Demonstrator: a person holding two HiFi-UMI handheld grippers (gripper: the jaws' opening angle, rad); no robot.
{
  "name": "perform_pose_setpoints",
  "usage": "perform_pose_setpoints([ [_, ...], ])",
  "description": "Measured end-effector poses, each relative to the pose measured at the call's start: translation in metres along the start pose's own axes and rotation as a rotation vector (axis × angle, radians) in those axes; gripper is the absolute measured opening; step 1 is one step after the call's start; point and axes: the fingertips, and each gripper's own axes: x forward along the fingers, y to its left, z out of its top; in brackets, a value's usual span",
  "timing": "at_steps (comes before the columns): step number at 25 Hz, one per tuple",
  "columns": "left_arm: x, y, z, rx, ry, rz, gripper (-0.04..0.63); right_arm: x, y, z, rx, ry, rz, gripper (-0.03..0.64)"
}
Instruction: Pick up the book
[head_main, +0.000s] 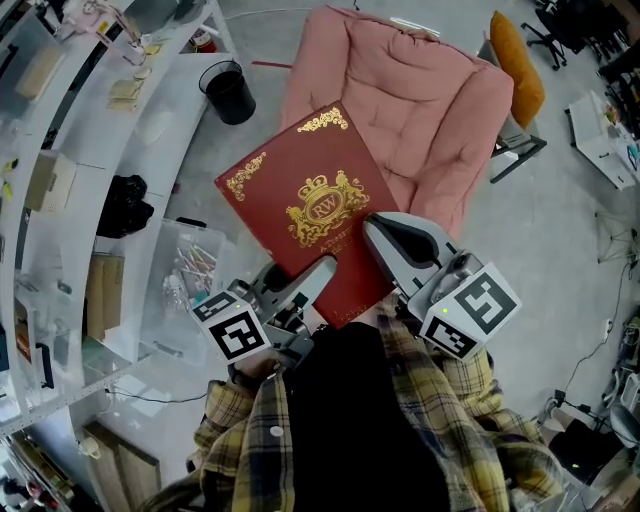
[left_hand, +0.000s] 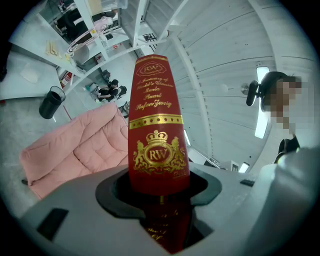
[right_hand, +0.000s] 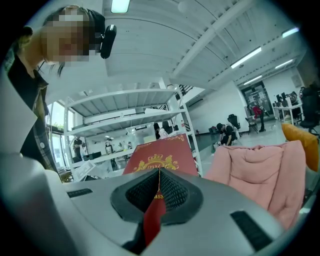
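Between the black ribbed pads of the left gripper (left_hand: 161, 186), the thick spine end of the book (left_hand: 156, 125), clamped with the jaws about half apart. Between the pads of the right gripper (right_hand: 159, 192), only a thin red edge of the same book (right_hand: 158, 156), pinched with the jaws almost together.

In the head view, left gripper (head_main: 318, 272) at 6 o'clock of the book (head_main: 300, 195) and right gripper (head_main: 384, 236) at 4 o'clock. Held off any surface, overlapping the left side of the pink chair (head_main: 415, 105). Hard, glossy, deep red cover with gold crest and corner scrollwork. Near edge hidden under the grey jaw housings.

At 11 o'clock of the book, a round black bin (head_main: 229, 92), inside too dark to read. At 9 o'clock of the left gripper, a clear plastic box (head_main: 190, 270) holding small sticks and oddments too fine to name. Soft, quilted chair padding. At 2 o'clock, an orange cushion (head_main: 518, 62), partly cut off. White shelving (head_main: 70, 150) along the left, contents blurred. Below the grippers, plaid sleeves (head_main: 245, 425).
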Motion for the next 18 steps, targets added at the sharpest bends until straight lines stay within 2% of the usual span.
perform_pose_setpoints([
  [18, -0.0006, 0.0059, 0.0029, -0.011, -0.02, 0.018, 0.239, -0.0018, -0.0031, -0.0031, 0.011, 0.021, 0.01, 0.017],
])
